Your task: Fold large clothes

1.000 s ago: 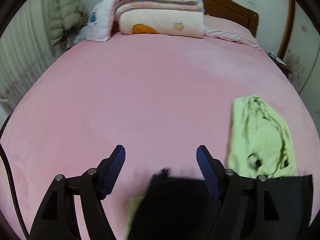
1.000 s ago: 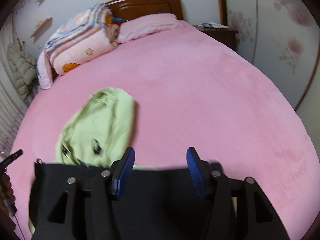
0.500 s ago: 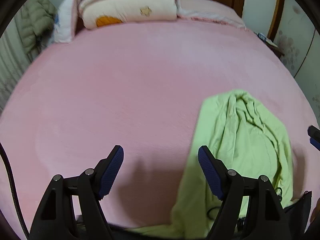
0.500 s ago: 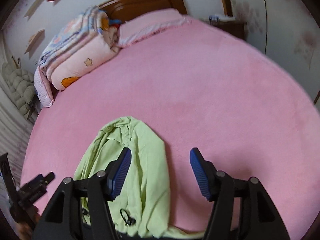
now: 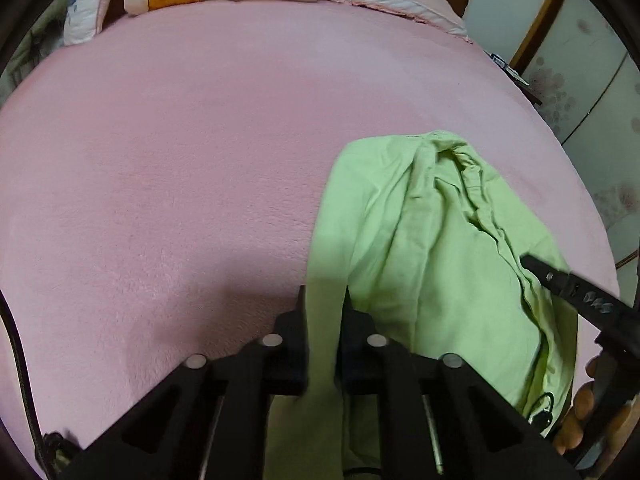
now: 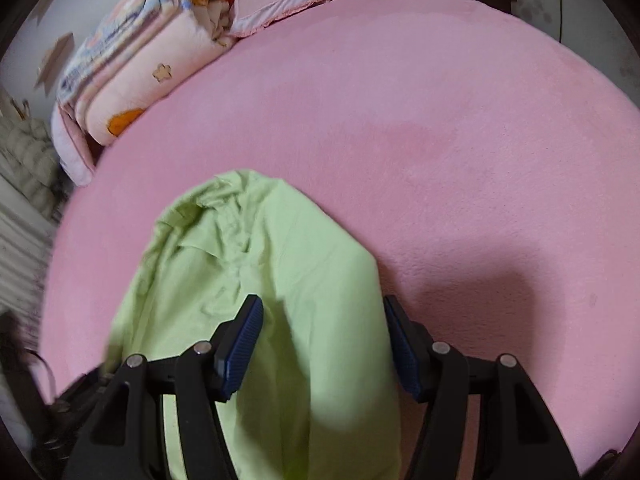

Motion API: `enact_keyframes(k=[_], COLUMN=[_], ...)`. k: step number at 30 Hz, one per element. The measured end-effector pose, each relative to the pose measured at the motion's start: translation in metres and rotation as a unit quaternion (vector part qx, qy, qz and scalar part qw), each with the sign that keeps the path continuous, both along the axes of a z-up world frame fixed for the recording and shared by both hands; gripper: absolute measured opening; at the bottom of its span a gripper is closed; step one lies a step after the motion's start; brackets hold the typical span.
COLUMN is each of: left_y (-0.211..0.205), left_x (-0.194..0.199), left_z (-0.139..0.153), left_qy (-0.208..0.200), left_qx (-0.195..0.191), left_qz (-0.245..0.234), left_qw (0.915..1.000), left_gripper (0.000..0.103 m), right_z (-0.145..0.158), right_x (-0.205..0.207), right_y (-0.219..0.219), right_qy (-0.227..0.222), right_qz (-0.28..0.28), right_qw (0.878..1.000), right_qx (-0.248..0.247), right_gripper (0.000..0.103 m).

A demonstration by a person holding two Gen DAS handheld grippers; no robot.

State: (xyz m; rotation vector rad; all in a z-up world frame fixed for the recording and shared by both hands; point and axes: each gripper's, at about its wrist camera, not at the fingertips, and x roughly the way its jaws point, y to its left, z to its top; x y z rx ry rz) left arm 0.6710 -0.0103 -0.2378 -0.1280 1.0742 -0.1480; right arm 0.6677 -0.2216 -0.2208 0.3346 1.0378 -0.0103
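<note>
mostly bare pink bed (image 5: 180, 168) beyond green garment's (image 5: 432, 240) edges

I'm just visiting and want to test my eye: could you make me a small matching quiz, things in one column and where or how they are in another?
Things:
1. left gripper
2. right gripper
3. folded quilts
4. green garment

States:
A. stacked at the bed's head
B. jaws closing, cloth between them
C. clamped on a strip of cloth
D. spread over the pink bedcover

Pairs: 1-C, 2-B, 3-A, 4-D
</note>
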Motion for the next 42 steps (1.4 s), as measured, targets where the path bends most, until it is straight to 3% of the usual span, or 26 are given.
enact_keyframes(k=[1, 6, 12, 17, 22, 26, 27, 29, 30, 33, 35, 42], left_y=[-0.005, -0.005, 0.024, 0.056, 0.077, 0.088, 0.093, 0.104, 0.107, 0.113, 0.115, 0.087], left_x=[-0.006, -0.039, -0.123, -0.199, -0.252, -0.287, -0.298, -0.314, -0.323, -0.349, -0.359, -0.398], left_z=[0.006, 0.047, 0.108, 0.117, 0.091, 0.046, 0.035, 0.029, 0.030, 0.043, 0.055, 0.119], left_qy=[-0.017, -0.074, -0.148, -0.141, -0.090, -0.002, 0.021, 0.033, 0.034, 0.048, 0.051, 0.015], left_qx=[0.013, 0.008, -0.058, -0.080, -0.050, -0.005, 0.003, 0.002, 0.002, -0.011, -0.017, -0.014], left_qz=[0.000, 0.011, 0.005, -0.010, -0.029, -0.033, -0.026, -0.027, -0.027, -0.028, -0.027, -0.045], left_qw=[0.9998, 0.9972, 0.9873, 0.9867, 0.9943, 0.9994, 0.9994, 0.9991, 0.9991, 0.9984, 0.9982, 0.9988], left_gripper=[0.005, 0.004, 0.004, 0.004, 0.005, 0.015, 0.015, 0.016, 0.017, 0.035, 0.053, 0.061], right_z=[0.000, 0.043, 0.118, 0.145, 0.120, 0.076, 0.065, 0.050, 0.044, 0.044, 0.053, 0.105], right_x=[-0.002, -0.034, -0.112, -0.196, -0.256, -0.292, -0.300, -0.317, -0.329, -0.351, -0.366, -0.400], right_y=[0.004, 0.010, 0.000, -0.007, 0.003, 0.005, 0.006, 0.009, 0.008, -0.001, -0.010, -0.010], right_qy=[0.002, -0.078, -0.192, -0.241, -0.224, -0.169, -0.146, -0.108, -0.092, -0.070, -0.061, -0.089], right_qz=[0.006, 0.030, 0.063, 0.097, 0.113, 0.116, 0.122, 0.129, 0.133, 0.135, 0.127, 0.103], right_qw=[1.000, 0.996, 0.979, 0.965, 0.968, 0.974, 0.976, 0.974, 0.973, 0.977, 0.982, 0.988], right_qx=[-0.006, -0.018, 0.025, 0.042, -0.024, -0.095, -0.111, -0.150, -0.163, -0.147, -0.127, -0.070], right_gripper=[0.006, 0.004, 0.004, 0.004, 0.011, 0.013, 0.018, 0.021, 0.021, 0.021, 0.023, 0.024])
